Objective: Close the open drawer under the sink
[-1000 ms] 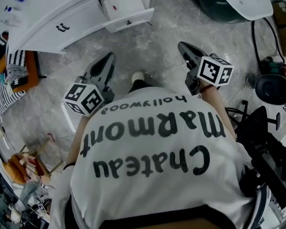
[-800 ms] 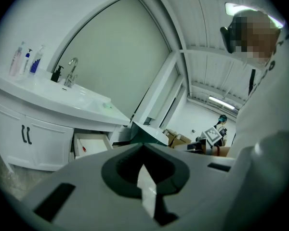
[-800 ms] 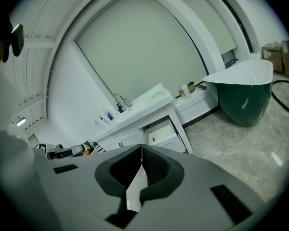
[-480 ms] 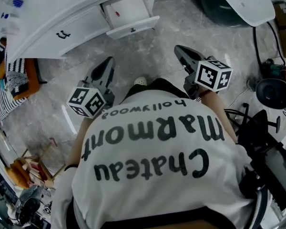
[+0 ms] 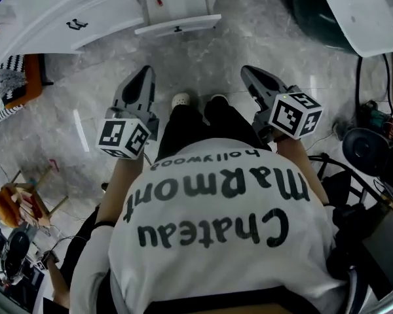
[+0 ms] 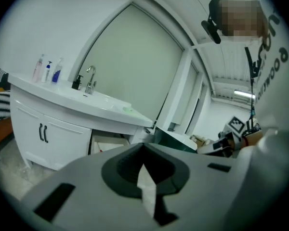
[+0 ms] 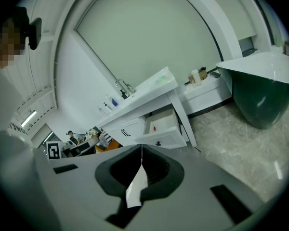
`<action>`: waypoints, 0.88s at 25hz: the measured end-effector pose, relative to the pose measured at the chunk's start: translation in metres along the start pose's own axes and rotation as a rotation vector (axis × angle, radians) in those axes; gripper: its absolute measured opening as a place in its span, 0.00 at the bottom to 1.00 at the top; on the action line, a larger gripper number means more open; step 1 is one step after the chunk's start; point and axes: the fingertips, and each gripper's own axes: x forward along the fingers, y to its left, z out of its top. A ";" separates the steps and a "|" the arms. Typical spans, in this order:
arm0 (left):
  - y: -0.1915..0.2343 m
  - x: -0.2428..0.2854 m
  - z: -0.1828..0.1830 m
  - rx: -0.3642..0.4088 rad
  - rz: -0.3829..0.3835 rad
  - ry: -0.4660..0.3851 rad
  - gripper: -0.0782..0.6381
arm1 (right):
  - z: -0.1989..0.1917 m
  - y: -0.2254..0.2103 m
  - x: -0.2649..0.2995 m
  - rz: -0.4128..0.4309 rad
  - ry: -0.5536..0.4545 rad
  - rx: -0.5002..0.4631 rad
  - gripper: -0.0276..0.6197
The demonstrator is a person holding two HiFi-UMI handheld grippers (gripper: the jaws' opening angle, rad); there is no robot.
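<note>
The white vanity (image 5: 65, 18) under the sink stands at the top of the head view, and its right-hand drawer (image 5: 177, 2) is pulled out over the marble floor, front panel (image 5: 178, 25) towards me. A small red item (image 7: 154, 128) lies inside it. My left gripper (image 5: 147, 70) and right gripper (image 5: 244, 69) hover side by side above the floor, well short of the drawer, both shut and holding nothing. In the right gripper view the drawer (image 7: 163, 124) shows just beyond the shut jaws' tip (image 7: 142, 148). In the left gripper view the shut tip (image 6: 143, 146) points past the drawer (image 6: 108, 142).
A dark green tub with a white rim (image 5: 340, 12) stands at the upper right. Cables and black equipment (image 5: 367, 142) crowd the right side. An orange seat with striped cloth (image 5: 10, 77) is at the left. Bottles (image 6: 48, 71) and a faucet (image 6: 90, 80) sit on the counter.
Both grippers have moved a little forward and lower, still shut. My legs and shoes have come into view between them. The drawer stays open.
</note>
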 end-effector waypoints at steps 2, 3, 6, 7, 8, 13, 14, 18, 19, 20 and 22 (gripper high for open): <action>-0.008 0.017 -0.011 -0.035 0.036 -0.009 0.12 | -0.011 -0.022 -0.004 0.005 0.058 0.008 0.06; -0.012 0.027 -0.018 -0.049 0.050 -0.012 0.12 | -0.017 -0.035 -0.005 0.007 0.086 0.015 0.06; -0.022 0.055 -0.036 -0.080 0.101 -0.042 0.12 | -0.035 -0.079 -0.006 0.006 0.164 0.033 0.06; -0.024 0.062 -0.042 -0.091 0.117 -0.054 0.12 | -0.043 -0.093 -0.005 0.004 0.185 0.040 0.06; -0.025 0.068 -0.049 -0.102 0.132 -0.063 0.12 | -0.051 -0.106 -0.003 0.003 0.202 0.045 0.06; -0.015 0.095 -0.089 -0.106 0.192 -0.067 0.12 | -0.084 -0.154 0.022 0.008 0.259 0.070 0.06; -0.011 0.099 -0.094 -0.104 0.210 -0.067 0.12 | -0.091 -0.159 0.027 0.015 0.273 0.077 0.06; 0.006 0.112 -0.112 -0.082 0.269 -0.041 0.12 | -0.120 -0.175 0.043 0.034 0.329 0.093 0.06; 0.012 0.115 -0.117 -0.070 0.275 -0.032 0.12 | -0.127 -0.179 0.047 0.032 0.332 0.104 0.06; 0.018 0.119 -0.122 -0.061 0.277 -0.026 0.12 | -0.136 -0.183 0.051 0.031 0.333 0.118 0.06; 0.030 0.127 -0.135 -0.051 0.274 -0.029 0.12 | -0.155 -0.194 0.060 0.034 0.335 0.140 0.06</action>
